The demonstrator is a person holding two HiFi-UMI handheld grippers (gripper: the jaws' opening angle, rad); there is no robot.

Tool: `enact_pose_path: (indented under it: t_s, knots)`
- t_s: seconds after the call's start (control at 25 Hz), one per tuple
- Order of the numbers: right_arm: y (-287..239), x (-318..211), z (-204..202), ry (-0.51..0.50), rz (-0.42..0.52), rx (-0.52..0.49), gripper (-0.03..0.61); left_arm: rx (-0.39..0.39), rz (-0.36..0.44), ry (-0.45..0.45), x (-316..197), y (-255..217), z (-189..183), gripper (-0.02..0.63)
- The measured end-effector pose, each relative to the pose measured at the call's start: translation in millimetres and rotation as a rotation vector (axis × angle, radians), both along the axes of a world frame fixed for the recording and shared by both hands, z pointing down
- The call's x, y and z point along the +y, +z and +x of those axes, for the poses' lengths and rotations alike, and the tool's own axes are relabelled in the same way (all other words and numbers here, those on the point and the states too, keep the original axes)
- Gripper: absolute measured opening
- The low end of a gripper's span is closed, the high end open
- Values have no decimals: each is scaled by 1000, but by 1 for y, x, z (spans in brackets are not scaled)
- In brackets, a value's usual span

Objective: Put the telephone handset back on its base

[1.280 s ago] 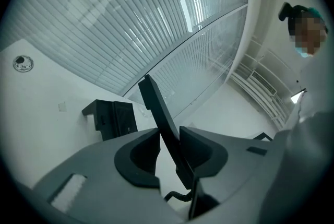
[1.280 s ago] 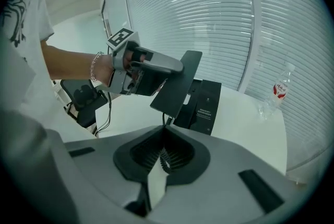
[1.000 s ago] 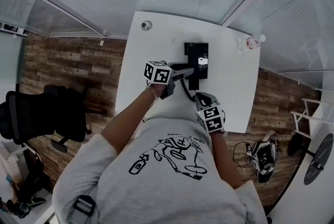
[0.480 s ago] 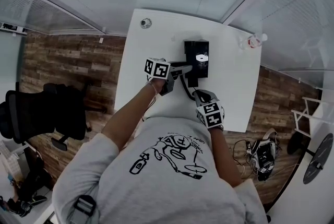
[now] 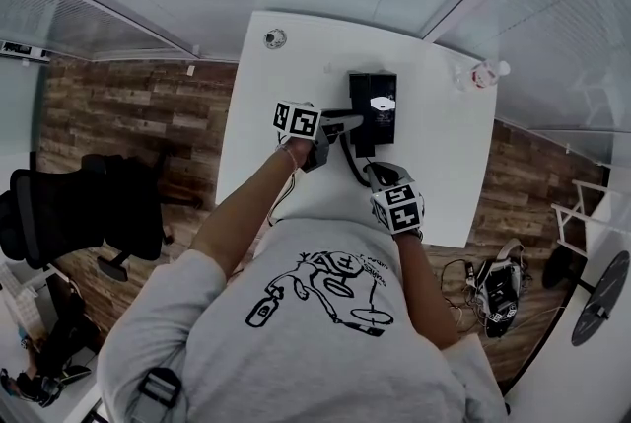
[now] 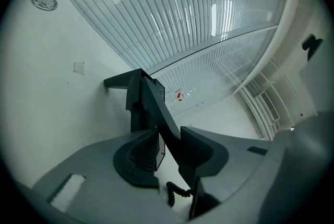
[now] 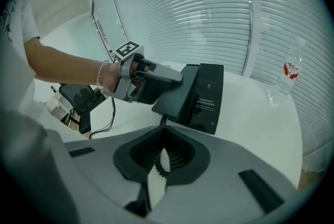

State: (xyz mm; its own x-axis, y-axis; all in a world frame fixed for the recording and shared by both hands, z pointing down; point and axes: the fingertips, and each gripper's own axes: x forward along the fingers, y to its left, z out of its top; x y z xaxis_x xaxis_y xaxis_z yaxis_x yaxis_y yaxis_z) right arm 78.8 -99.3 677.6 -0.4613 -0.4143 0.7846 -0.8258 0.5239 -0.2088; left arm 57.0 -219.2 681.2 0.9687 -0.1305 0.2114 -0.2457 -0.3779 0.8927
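The black telephone base (image 5: 376, 104) stands on the white table (image 5: 258, 150). My left gripper (image 5: 335, 126) is shut on the black handset (image 5: 347, 122), which lies against the base's left side. In the left gripper view the handset (image 6: 156, 105) runs out from between the jaws of the left gripper (image 6: 168, 149). The right gripper view shows the handset (image 7: 176, 98) tilted against the base (image 7: 207, 96). My right gripper (image 5: 379, 176) is nearer to me, shut on the coiled cord (image 7: 161, 163) that runs up to the phone.
A clear water bottle (image 5: 480, 76) stands at the table's far right corner. A small round fitting (image 5: 275, 40) sits at the far left. An office chair (image 5: 84, 214) is on the floor to the left, a bag (image 5: 498, 298) to the right.
My left gripper has carried the handset a little farther across the table, closer to the base. The right gripper has followed slightly with the cord.
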Motion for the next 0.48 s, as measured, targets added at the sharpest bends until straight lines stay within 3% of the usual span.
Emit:
enact_pose_path:
  t_s: [0.28, 0.48]
  knots:
    - [11, -6, -2, -5, -36, -4, 6, -44, 18, 10, -8, 4, -2, 129]
    - [23, -10, -4, 18, -77, -28, 6, -165, 76, 28, -13, 9, -4, 140]
